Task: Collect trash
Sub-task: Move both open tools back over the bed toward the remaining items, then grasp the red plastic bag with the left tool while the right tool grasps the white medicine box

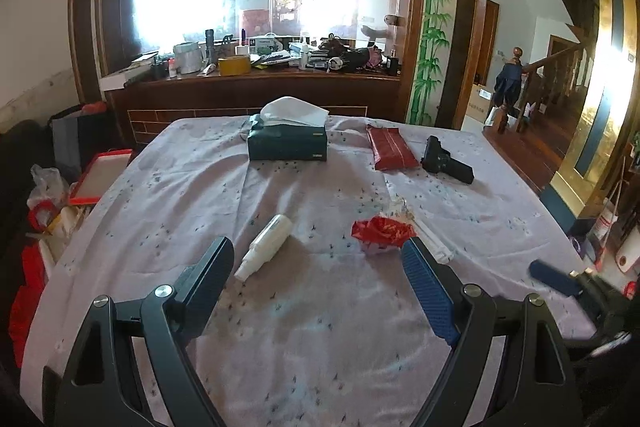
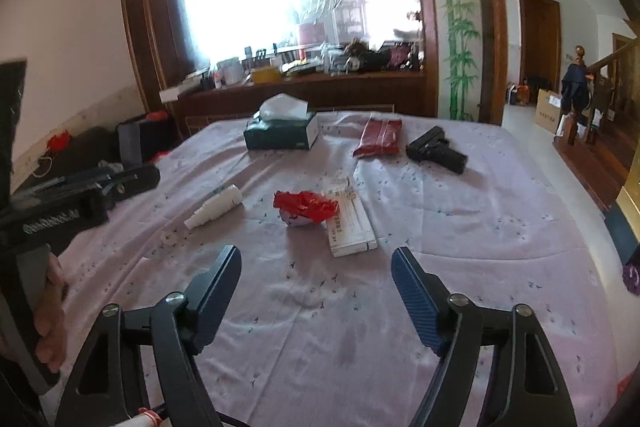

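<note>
Trash you're after lies mid-frame on the lilac tablecloth [image 2: 440,227]: a flat white carton [image 2: 352,227], the larger piece, printed along one edge, and touching its left side a crumpled red wrapper [image 2: 304,205] with a pale underside. A white spray bottle [image 2: 214,209] lies on its side to the left. Your left gripper [image 1: 318,259] and right gripper [image 2: 316,267] both stand spread, gripping nothing, short of the trash.

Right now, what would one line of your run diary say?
task: collect trash | left tongs: open, empty | right tongs: open, empty | red wrapper: on table, untouched
</note>
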